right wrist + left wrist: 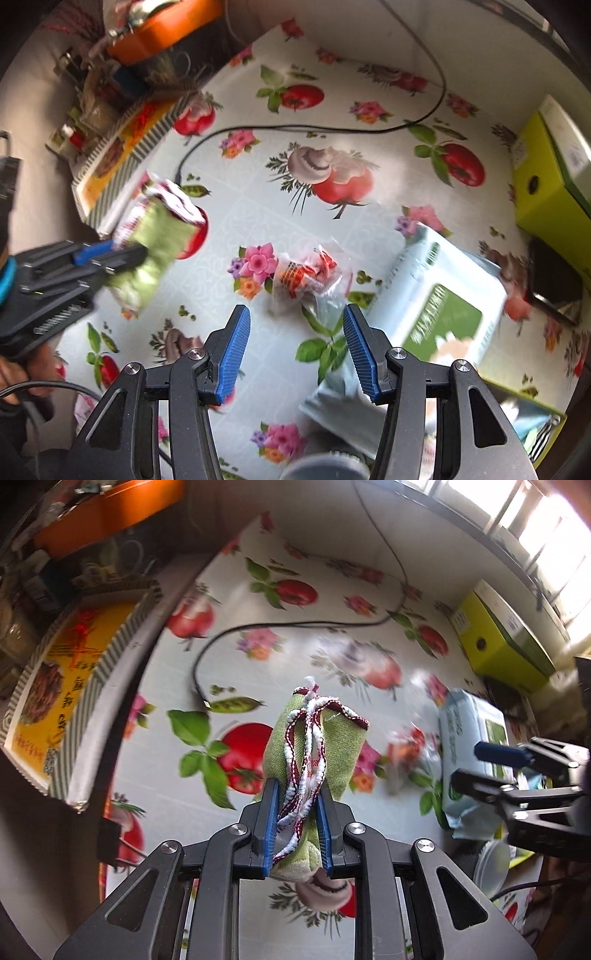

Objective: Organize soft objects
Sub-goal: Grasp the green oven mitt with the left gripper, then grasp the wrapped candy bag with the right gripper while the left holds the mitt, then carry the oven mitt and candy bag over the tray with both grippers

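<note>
Left gripper [295, 805] clamps our green drawstring pouch [314, 746] between its blue pads, lifted clear of the fruit-print tablecloth [258, 657]; right gripper [295, 354] hangs with jaws wide and nothing between them, above the crinkly clear packet [310, 275] beside the wet-wipes pack [443, 295]. We'd keep the pinch firm so the cords don't slip; lower the right straight over the packet's middle before closing.

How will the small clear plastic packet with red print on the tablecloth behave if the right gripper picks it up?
The plastic packet looks crinkled and thin, so it will probably crumple and flop rather than hold shape. Its glossy film may slip between the pads of the open right gripper. It seems small and light, so a nudge would likely slide it across the tablecloth.
</note>
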Demonstrator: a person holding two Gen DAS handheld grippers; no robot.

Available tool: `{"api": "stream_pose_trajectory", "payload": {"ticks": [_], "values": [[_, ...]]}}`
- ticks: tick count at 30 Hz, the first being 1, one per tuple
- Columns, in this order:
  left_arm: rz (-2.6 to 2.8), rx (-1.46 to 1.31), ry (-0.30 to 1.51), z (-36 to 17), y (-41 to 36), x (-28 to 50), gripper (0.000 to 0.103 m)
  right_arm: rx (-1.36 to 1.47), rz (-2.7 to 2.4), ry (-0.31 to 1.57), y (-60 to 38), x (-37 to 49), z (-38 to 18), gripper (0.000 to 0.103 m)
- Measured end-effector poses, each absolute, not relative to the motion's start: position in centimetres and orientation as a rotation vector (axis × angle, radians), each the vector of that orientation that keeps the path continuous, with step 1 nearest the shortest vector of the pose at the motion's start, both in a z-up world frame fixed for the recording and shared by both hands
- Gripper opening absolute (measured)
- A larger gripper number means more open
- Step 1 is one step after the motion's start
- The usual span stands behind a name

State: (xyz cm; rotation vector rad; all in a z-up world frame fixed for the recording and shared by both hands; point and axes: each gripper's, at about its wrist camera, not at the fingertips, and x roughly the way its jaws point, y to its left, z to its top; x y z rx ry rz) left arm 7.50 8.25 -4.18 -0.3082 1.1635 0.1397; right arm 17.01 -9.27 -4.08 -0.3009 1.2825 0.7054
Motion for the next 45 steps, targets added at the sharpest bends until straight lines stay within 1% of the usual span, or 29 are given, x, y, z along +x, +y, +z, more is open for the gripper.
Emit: {"api": "stream_pose_trajectory", "payload": {"ticks": [12, 17, 19, 20, 21, 23, 24, 34, 45], "values": [[0.192, -0.333, 1.165, -5.0, 10.4, 7.7, 0.020, -0.420, 0.654, 1.397, -6.4, 19.4, -9.1, 0.052], [0.193, -0.345, 1.175, -5.3, 10.5, 7.7, 0.020, -0.477, 0.645, 1.387, -5.5, 19.4, -9.6, 0.052], [0.186, -0.354, 1.173, -5.2, 10.5, 7.8, 0.020, -0.482, 0.647, 1.390, -5.3, 19.6, -9.8, 0.037], [0.181, -0.356, 1.171, -5.1, 10.4, 7.8, 0.020, -0.480, 0.653, 1.395, -5.0, 19.7, -10.0, 0.027], [0.177, -0.358, 1.168, -5.0, 10.4, 7.8, 0.020, -0.482, 0.659, 1.393, -4.8, 19.7, -10.1, 0.019], [0.175, -0.358, 1.165, -4.8, 10.5, 7.8, 0.020, -0.481, 0.673, 1.387, -4.8, 19.7, -10.1, 0.015], [0.176, -0.360, 1.166, -4.8, 10.5, 7.8, 0.020, -0.469, 0.682, 1.384, -4.9, 19.7, -10.0, 0.009], [0.159, -0.369, 1.164, -4.4, 10.2, 7.9, 0.020, -0.365, 0.730, 1.318, -6.8, 19.5, -6.7, 0.008], [0.100, -0.322, 1.116, -0.7, 7.2, 9.0, 0.020, -0.235, 0.710, 1.210, -11.0, 17.0, -0.8, 0.008]]}}
